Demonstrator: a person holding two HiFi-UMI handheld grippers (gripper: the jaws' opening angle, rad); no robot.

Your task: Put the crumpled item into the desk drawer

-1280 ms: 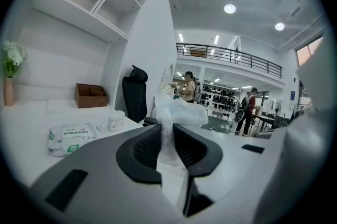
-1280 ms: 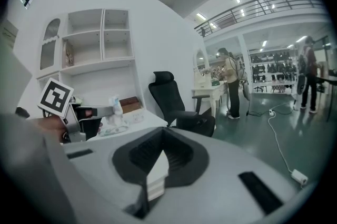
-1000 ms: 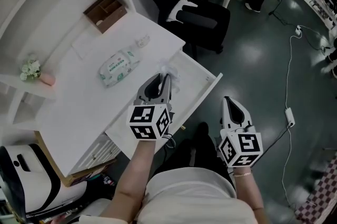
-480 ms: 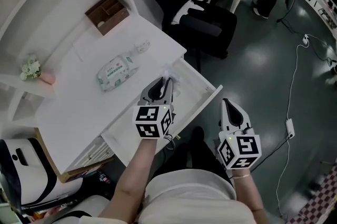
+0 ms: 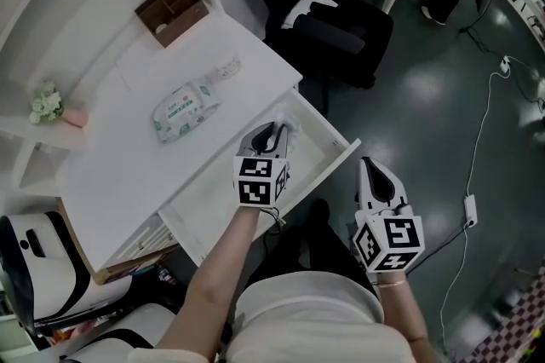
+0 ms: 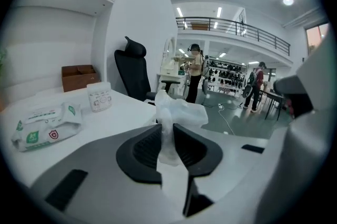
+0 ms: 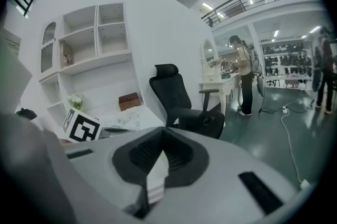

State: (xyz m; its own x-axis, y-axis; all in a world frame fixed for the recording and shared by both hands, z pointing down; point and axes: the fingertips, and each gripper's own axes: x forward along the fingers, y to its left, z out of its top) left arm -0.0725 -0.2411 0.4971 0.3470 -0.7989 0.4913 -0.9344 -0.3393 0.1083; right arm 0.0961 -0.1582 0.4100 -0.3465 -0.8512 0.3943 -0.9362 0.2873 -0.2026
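Note:
My left gripper [image 5: 271, 133] is shut on the crumpled item [image 5: 286, 123], a wad of thin white material, and holds it over the near part of the open desk drawer [image 5: 344, 150]. In the left gripper view the crumpled item [image 6: 178, 111] is pinched between the two dark pads [image 6: 192, 150] and bulges out past the left gripper's [image 6: 167, 132] tips. My right gripper [image 5: 369, 165] hangs beside the drawer's front, over the floor. In its own view the right gripper [image 7: 162, 146] has its jaws together with nothing between them.
On the white desk [image 5: 128, 157] lie a pack of wet wipes [image 5: 186, 104] and a small packet [image 5: 228, 67]; a brown box [image 5: 172, 10] stands at the back. A black office chair [image 5: 341, 20] stands beyond the drawer. A cable [image 5: 477, 140] runs across the floor.
My left gripper has carried the crumpled item a little to the right and nearer, further over the open drawer. The right gripper has stayed where it was.

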